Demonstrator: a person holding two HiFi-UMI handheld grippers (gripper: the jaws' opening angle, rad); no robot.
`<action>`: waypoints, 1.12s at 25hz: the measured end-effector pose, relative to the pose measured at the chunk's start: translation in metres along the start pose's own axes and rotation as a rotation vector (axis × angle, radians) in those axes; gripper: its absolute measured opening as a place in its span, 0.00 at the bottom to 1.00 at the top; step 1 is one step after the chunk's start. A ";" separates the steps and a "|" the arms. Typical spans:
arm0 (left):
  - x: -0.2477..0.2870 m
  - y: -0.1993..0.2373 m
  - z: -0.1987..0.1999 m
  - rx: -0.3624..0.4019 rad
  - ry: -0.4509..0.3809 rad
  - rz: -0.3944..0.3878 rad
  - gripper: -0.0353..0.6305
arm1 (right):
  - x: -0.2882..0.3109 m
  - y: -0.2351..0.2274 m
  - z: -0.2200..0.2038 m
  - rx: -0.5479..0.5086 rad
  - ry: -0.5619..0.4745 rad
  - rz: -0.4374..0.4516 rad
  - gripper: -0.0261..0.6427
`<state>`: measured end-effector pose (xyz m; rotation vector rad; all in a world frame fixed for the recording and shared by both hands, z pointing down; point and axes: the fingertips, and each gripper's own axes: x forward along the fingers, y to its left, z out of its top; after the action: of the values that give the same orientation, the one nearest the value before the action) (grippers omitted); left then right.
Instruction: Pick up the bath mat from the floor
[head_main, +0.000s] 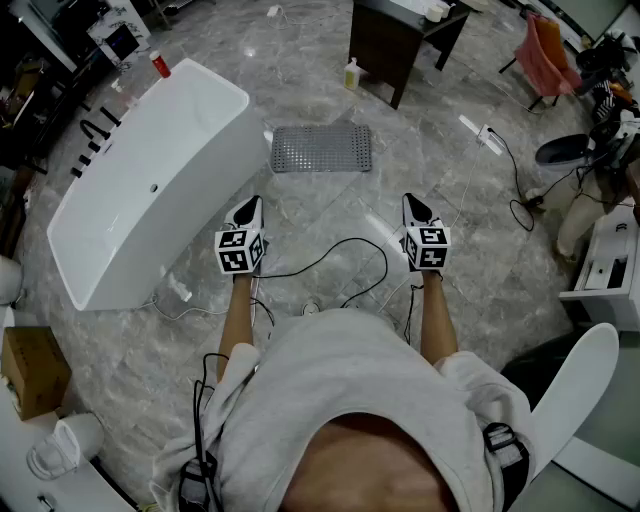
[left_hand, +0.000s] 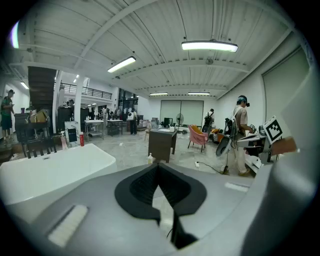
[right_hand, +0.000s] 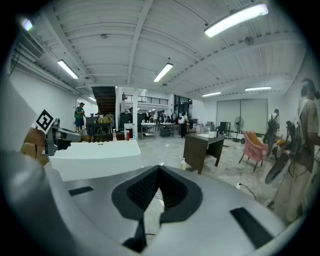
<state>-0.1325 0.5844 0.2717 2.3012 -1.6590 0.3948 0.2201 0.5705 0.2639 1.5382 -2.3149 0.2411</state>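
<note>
left gripper (head_main: 250, 204): jaws fully together, tips meeting, nothing between them; held out in front of the person, nose tilted a bit down.
right gripper (head_main: 414, 203): same, jaws closed tight on nothing; level with the left one, the two well apart.
mat (head_main: 321, 148): grey, perforated, flat on the marble floor; ahead of both grippers, between their lines, somewhat nearer the left one. Neither gripper touches it.
tub (head_main: 150, 195): white, freestanding, left of the left gripper; its near corner sits just beside the mat's left edge.
desk (head_main: 395, 45): dark, further ahead beyond the mat, slightly towards the right gripper's side.
bottle (head_main: 351, 74): small, pale, on the floor at the desk's left foot, past the mat.
cables (head_main: 330, 260): black, looping over the floor behind and between the grippers, running back to the person.
power strip (head_main: 481, 136): white, on the floor ahead and right of the right gripper.
box (head_main: 35, 370): cardboard, far left, behind the left gripper.
</note>
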 end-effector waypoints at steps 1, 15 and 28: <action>0.001 0.000 -0.001 0.000 0.002 0.000 0.07 | 0.000 -0.001 -0.001 0.000 0.002 0.000 0.06; 0.000 -0.033 -0.001 0.009 -0.028 -0.058 0.37 | -0.015 -0.002 -0.002 0.048 -0.056 0.081 0.24; 0.008 -0.095 -0.021 0.003 0.001 -0.073 0.53 | -0.030 -0.030 -0.023 0.037 -0.058 0.127 0.53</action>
<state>-0.0411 0.6140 0.2877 2.3561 -1.5694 0.3828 0.2624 0.5924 0.2721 1.4345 -2.4704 0.2767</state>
